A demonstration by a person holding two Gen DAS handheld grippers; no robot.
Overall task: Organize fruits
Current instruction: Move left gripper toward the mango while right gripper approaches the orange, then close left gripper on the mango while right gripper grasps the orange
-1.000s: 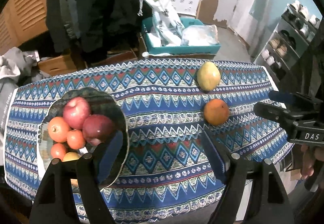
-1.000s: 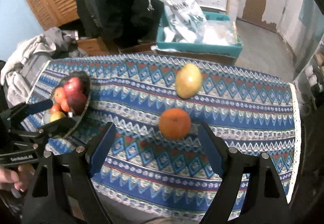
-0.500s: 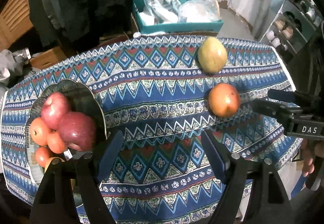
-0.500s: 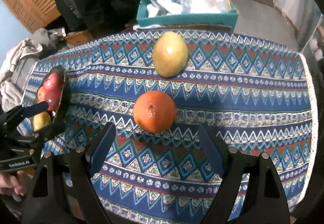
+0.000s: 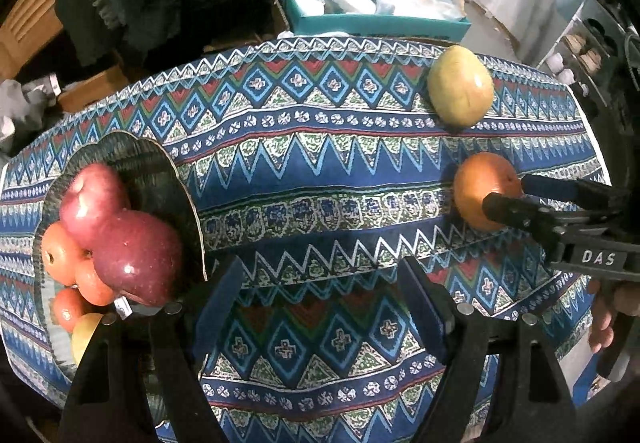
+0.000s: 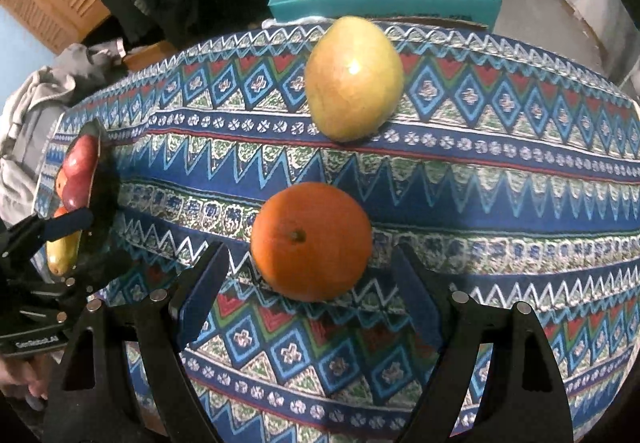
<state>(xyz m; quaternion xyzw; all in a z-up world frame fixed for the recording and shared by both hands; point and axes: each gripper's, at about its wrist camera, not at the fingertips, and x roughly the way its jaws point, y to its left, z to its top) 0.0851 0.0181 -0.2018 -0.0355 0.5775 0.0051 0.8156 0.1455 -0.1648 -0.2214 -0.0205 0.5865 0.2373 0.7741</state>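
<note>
The right tool (image 6: pixel 310 297) is spread wide, its two blue-padded fingers (image 6: pixel 200 291) standing on either side of the orange (image 6: pixel 310 241) without touching it. In the left wrist view the same tool reaches in from the right edge, its fingers alongside the orange, so the fruit sits between them but is not yet gripped. That wide stance makes sense: the orange is round and could roll on the cloth, so the fingers need to pass its widest part before they close.

The orange rests on the patterned cloth (image 6: pixel 500 171) that covers the bench. Just behind it, apart from it, lies a yellow-green mango (image 6: pixel 354 79) near the far edge. These two are the only loose fruits in sight.

At the left end of the bench sits the bowl (image 5: pixel 132 159), already holding two red apples (image 5: pixel 138 257) with smaller orange fruits and a yellow one packed beside them. It is well apart from the orange, so the fruit would have to be carried across the bench to join the rest.

The left tool (image 5: pixel 320 295) is also released and empty, its fingers spread above bare cloth just beside the bowl's rim — likely waiting there, or placed to steady the bowl

Judging by this, the step in hand is the pickup of the orange, with the mango left to follow — most of the sorting looks done
</note>
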